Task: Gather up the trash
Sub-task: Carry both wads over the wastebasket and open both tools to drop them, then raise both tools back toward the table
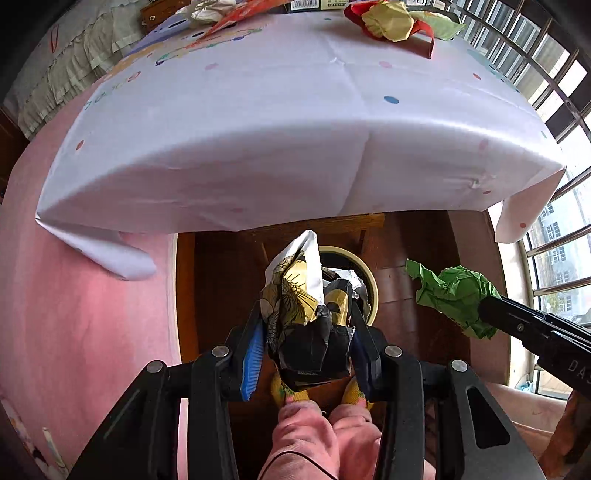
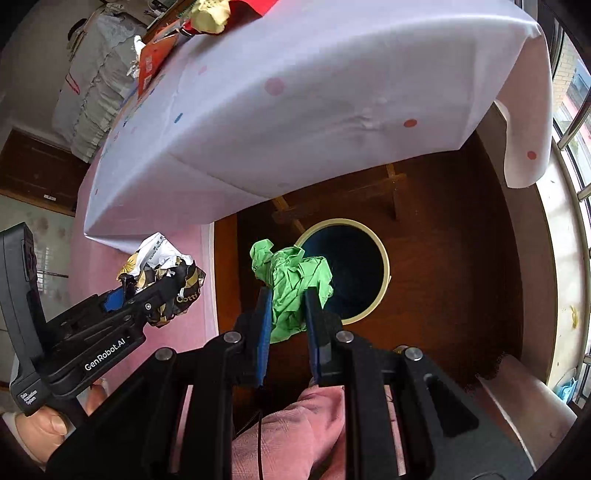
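Gripping black-gold wrapper (image 1: 306,317), left gripper (image 1: 308,332); right gripper (image 2: 286,314) clamps green paper (image 2: 291,284) over bin (image 2: 384,258).

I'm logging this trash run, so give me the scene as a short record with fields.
left tongs: shut on black-and-gold wrapper
right tongs: shut on green paper wad
bin: round, cream rim, on the wooden floor below both loads, by the table edge
table: white dotted cloth; crumpled papers at its far end
released: nothing yet
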A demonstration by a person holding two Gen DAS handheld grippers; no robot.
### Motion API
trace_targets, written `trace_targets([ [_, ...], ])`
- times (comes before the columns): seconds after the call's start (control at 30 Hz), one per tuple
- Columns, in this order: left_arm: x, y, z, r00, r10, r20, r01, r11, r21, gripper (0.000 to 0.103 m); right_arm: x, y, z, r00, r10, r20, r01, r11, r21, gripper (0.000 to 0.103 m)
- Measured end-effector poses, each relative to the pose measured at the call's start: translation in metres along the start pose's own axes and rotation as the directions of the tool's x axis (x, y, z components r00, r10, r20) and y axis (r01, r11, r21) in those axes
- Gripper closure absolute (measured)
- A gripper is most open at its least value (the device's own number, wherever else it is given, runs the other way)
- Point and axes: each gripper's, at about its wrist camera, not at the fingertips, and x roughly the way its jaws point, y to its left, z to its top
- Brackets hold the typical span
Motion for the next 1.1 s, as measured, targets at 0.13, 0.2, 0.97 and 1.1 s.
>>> trace_targets([
  [0.13, 0.074, 0.011, -0.010, 0.998, -0.037, -0.055, 0.034, 0.998, -0.045, 0.061, 0.074, -0.028, -0.002, 0.998, -0.051, -0.029, 0.052, 0.998, 0.044, 0.089],
  [0.2, 0.111, 0.016, -0.013, 0.996, -0.048, -0.079, 0.043, 0.997, -0.060, 0.061, 0.111, -0.041, -0.002, 0.996, -0.071, -0.047, 0.074, 0.995, 0.066, 0.088],
  [0.97, 0.209, 0.039, 0.018, 0.997, -0.072, -0.008, 0.072, 0.996, 0.053, 0.011, 0.233, -0.058, 0.009, 0.989, -0.129, -0.073, 0.142, 0.968, 0.208, 0.040],
  [1.1, 0.179, 0.045, 0.019, 0.998, -0.068, 0.011, 0.067, 0.996, 0.055, 0.011, 0.202, -0.042, 0.012, 0.991, -0.129, -0.041, 0.135, 0.968, 0.211, 0.040],
])
